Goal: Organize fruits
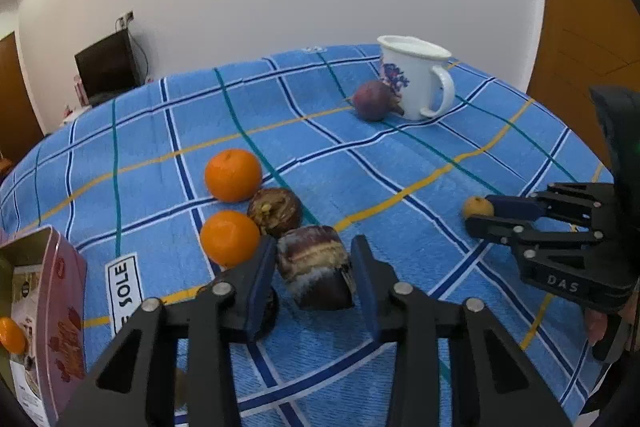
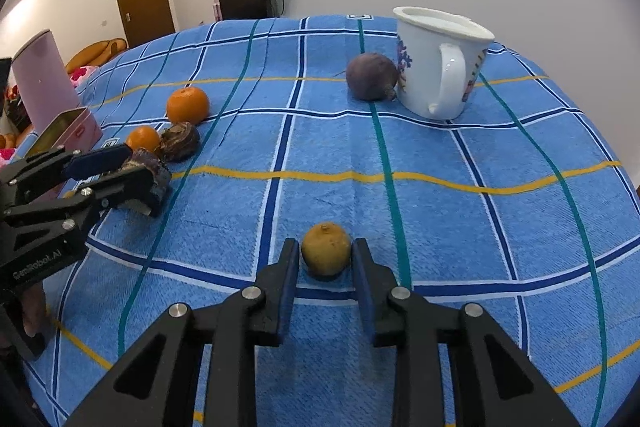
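With the left gripper (image 1: 314, 271) wide around the dark fruit (image 1: 316, 267) beside 2 oranges (image 1: 230, 237) and the right gripper (image 2: 325, 259) wide around the yellow fruit (image 2: 326, 254), off-centre closure risked rolling either fruit away.

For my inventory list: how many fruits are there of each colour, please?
Orange: 3, the last in the pink tin
Dark brown or purple: 3
Yellow-brown: 1
Total: 7
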### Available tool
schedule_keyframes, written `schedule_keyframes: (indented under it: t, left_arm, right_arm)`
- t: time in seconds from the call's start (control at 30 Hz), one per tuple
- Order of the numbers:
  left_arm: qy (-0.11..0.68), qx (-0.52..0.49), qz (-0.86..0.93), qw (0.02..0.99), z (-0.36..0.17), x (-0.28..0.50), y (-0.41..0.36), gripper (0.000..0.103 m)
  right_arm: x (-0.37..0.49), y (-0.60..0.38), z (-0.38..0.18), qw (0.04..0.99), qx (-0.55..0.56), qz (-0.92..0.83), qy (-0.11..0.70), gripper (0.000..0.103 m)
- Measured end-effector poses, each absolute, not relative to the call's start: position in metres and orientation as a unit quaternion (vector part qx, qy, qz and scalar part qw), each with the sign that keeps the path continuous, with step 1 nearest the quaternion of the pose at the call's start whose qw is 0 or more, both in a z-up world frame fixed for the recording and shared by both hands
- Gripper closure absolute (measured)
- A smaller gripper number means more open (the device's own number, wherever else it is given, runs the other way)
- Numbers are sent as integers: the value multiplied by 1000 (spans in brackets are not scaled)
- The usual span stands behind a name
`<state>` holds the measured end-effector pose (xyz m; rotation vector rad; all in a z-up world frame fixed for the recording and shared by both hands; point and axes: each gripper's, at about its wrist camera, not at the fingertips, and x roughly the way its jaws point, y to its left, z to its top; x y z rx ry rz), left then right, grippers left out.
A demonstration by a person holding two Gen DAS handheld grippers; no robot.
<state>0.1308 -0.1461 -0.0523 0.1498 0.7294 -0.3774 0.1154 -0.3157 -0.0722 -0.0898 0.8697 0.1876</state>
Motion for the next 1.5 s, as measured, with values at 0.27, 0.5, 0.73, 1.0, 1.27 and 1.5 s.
schedule_keyframes:
  t: [0.27,0.5,0.73,1.0,1.27,1.5]
  left_arm:
    - [361,68,-181,912,-53,135,-145,59]
    - [384,73,-177,903,-61,142,-148,55]
    - [387,72,-180,902,-62,142,-147,61]
    - [365,67,-183,910,-55,134,-144,61]
    - [359,64,-189,912,-52,130,-144,61]
    - [358,66,-189,912,-52,129,-145,61]
  right_arm:
    - [117,-313,-72,903,-54,79,419,74]
    - [123,-307,-74,899,-75,83,422,74]
    - [123,-304,-74,900,-79,90,418,74]
    - [117,-304,-68,908,-75,97,400,75]
    - [114,-304,-66,911,-74,100,394,77]
    - [118,-305,-70,906,-73,92,406,75]
